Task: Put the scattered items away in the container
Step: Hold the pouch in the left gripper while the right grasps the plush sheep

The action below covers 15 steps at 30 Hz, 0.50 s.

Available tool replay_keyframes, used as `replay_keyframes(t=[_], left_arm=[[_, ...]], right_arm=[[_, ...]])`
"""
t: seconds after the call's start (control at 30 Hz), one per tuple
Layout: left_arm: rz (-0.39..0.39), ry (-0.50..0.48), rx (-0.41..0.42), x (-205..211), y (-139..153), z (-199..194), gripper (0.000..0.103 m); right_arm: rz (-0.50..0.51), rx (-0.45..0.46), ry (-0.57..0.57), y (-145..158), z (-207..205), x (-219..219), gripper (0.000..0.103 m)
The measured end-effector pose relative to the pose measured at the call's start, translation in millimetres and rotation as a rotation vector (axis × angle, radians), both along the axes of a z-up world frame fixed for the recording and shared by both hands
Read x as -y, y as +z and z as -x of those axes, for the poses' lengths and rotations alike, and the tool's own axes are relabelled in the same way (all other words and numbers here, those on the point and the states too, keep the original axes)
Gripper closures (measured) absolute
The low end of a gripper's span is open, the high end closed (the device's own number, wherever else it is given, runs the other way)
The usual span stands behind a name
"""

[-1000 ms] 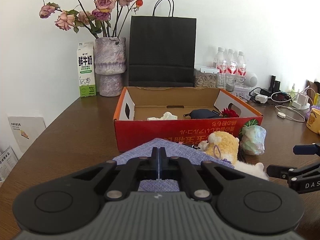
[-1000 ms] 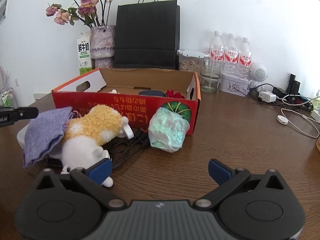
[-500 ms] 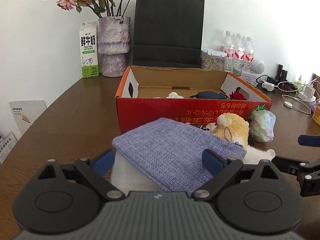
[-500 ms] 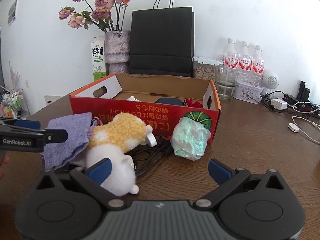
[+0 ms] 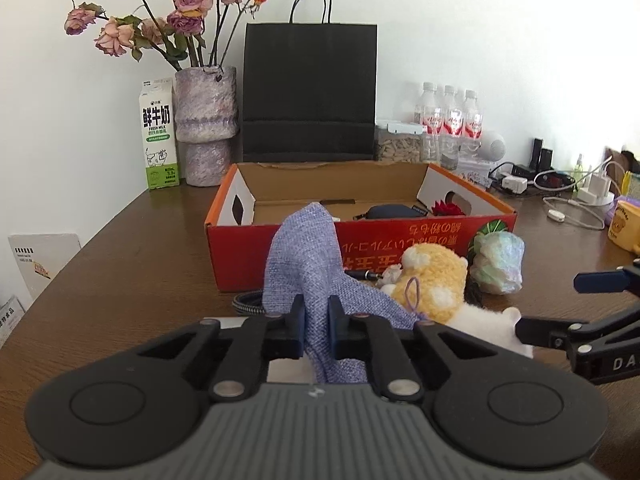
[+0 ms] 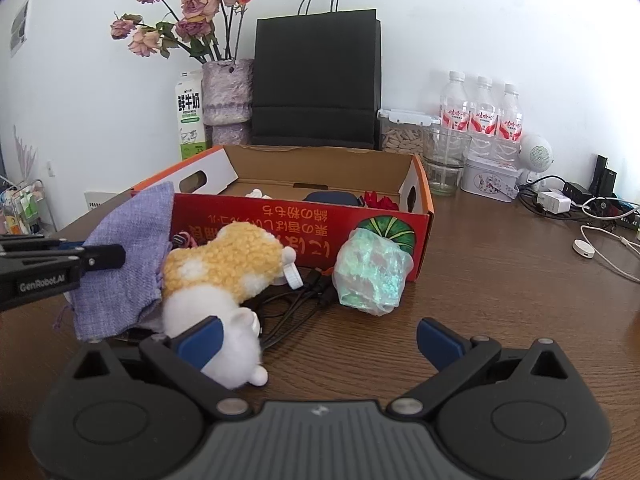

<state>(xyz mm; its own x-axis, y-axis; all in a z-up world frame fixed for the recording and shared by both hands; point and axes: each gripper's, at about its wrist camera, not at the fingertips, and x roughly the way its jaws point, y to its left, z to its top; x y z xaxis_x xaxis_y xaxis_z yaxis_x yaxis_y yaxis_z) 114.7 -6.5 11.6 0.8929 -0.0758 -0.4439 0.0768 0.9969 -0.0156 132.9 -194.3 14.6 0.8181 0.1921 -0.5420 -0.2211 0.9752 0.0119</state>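
Observation:
A purple fabric pouch [image 5: 308, 256] stands bunched upright in front of the red cardboard box [image 5: 400, 236]. My left gripper [image 5: 316, 320] has its jaws closing on the pouch's lower edge, with cloth pinched between the pads. Beside the pouch lies a yellow and white plush toy [image 6: 228, 264]. Black cables [image 6: 296, 304] and a crumpled green iridescent bag [image 6: 372, 272] lie against the box's front wall [image 6: 280, 216]. My right gripper [image 6: 318, 336] hangs open just before the plush toy, its left finger at the toy's white end. Inside the box are a dark case, a red flower and a white wad.
Behind the box stand a black paper bag [image 5: 310, 92], a vase of dried roses [image 5: 206, 120], a milk carton [image 5: 158, 136], water bottles [image 6: 482, 116] and a glass jar. Chargers and white cables [image 6: 600, 236] lie at the right. A yellow mug [image 5: 624, 222] sits far right.
My left gripper went from shut to wide open over the flat pouch, then closed on it and bunched it upright. My right gripper stayed open near the plush toy.

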Motion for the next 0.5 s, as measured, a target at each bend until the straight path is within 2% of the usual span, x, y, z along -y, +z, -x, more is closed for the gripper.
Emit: replay_keyframes(t=[0.27,0.5], left_arm=[[0.078,0.010,0.102,-24.8,35.4,22.6,0.093],[0.086,0.020,0.120,-38.6,38.5,38.8,0.093]], right_arm=[[0.001,0.015,0.042,6.3,-2.6,-13.5,0.000],[0.023,-0.007,0.149,5.3,-18.0,-47.0,0.000]])
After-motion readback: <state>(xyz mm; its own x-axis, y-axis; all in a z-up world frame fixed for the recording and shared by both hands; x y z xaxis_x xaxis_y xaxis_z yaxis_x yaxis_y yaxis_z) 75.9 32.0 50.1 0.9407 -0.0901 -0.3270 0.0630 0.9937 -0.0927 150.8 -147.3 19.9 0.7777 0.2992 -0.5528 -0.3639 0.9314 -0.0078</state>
